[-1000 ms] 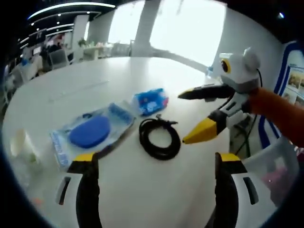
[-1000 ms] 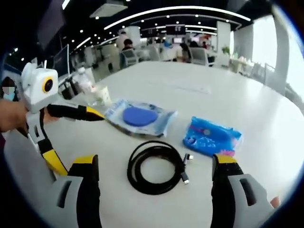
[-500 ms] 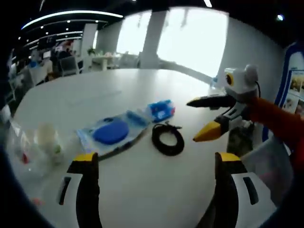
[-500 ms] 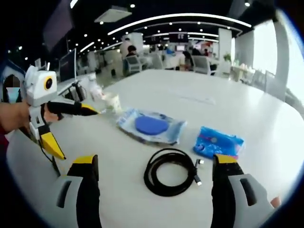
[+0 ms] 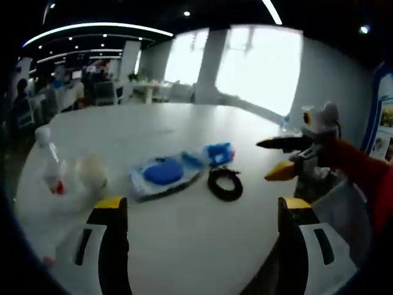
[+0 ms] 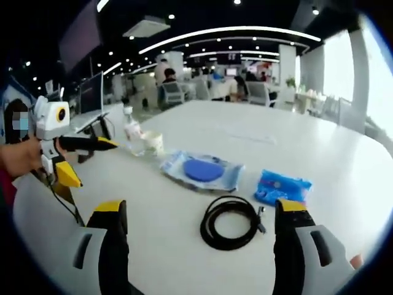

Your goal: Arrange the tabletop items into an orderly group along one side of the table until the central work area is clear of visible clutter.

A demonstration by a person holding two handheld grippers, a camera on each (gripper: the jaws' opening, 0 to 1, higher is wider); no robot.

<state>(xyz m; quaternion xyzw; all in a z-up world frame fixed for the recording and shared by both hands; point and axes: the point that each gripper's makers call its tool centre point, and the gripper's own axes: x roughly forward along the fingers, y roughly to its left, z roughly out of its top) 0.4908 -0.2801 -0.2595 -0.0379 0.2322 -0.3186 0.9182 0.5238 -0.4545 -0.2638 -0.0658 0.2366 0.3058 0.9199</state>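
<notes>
Left gripper (image 5: pixel 196 224) and right gripper (image 6: pixel 199 227) near, jaws spread wide, holding nothing | coiled black cable (image 6: pixel 232 222) on white table (image 6: pixel 344 160) ahead | beyond it blue disc in clear pack (image 6: pixel 202 171), blue packet (image 6: pixel 282 186) to its right | cup (image 6: pixel 153 143) and bottle (image 6: pixel 131 134) far left.

Both the left gripper (image 6: pixel 73 161) and right gripper (image 5: pixel 284 157) hang in the air, fingers spread apart, holding nothing.
</notes>
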